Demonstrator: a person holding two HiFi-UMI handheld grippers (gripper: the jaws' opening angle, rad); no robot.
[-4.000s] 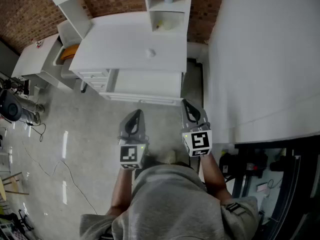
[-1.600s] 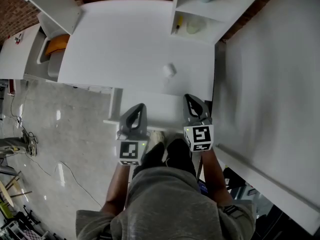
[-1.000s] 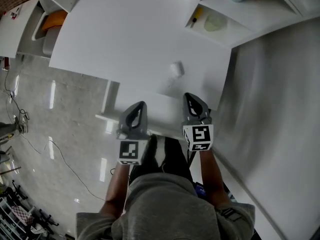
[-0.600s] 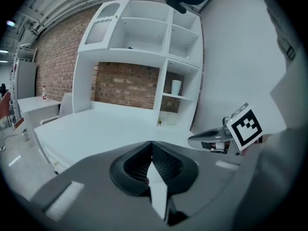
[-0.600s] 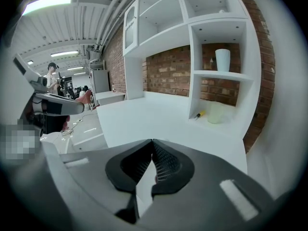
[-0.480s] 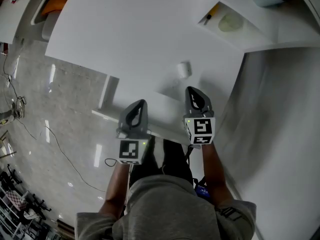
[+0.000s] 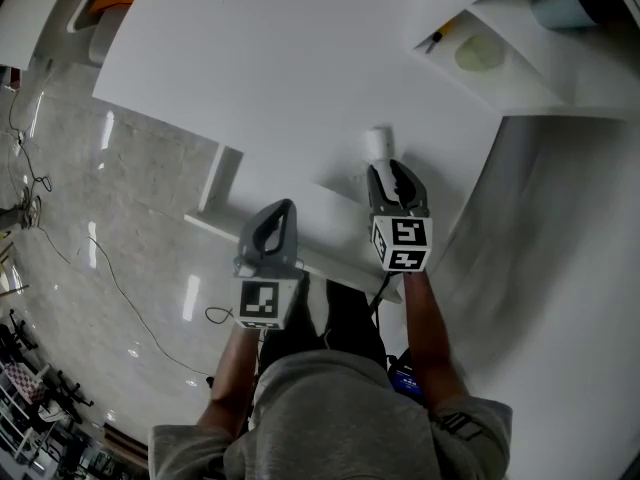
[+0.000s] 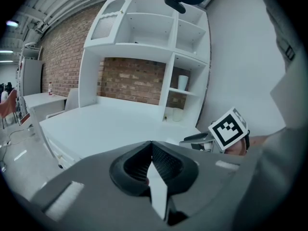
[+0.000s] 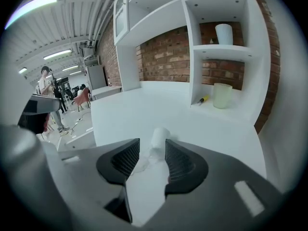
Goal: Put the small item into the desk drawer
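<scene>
White desk (image 7: 260,68) fills the upper frame.
Right gripper (image 7: 392,171), jaws just opened wide, small white item (image 7: 378,143) between its tips, ungripped; left gripper (image 7: 276,210) closed, empty.

A white desk (image 7: 260,58) is carrying just one thing on its top — a small white cylinder (image 7: 378,144), lying on its side toward the front edge. In the shelf cubby (image 7: 530,73) at the back, a pale cup (image 7: 480,54) is standing beside a yellow pen (image 7: 437,38) — the pen is lying flat.
</scene>
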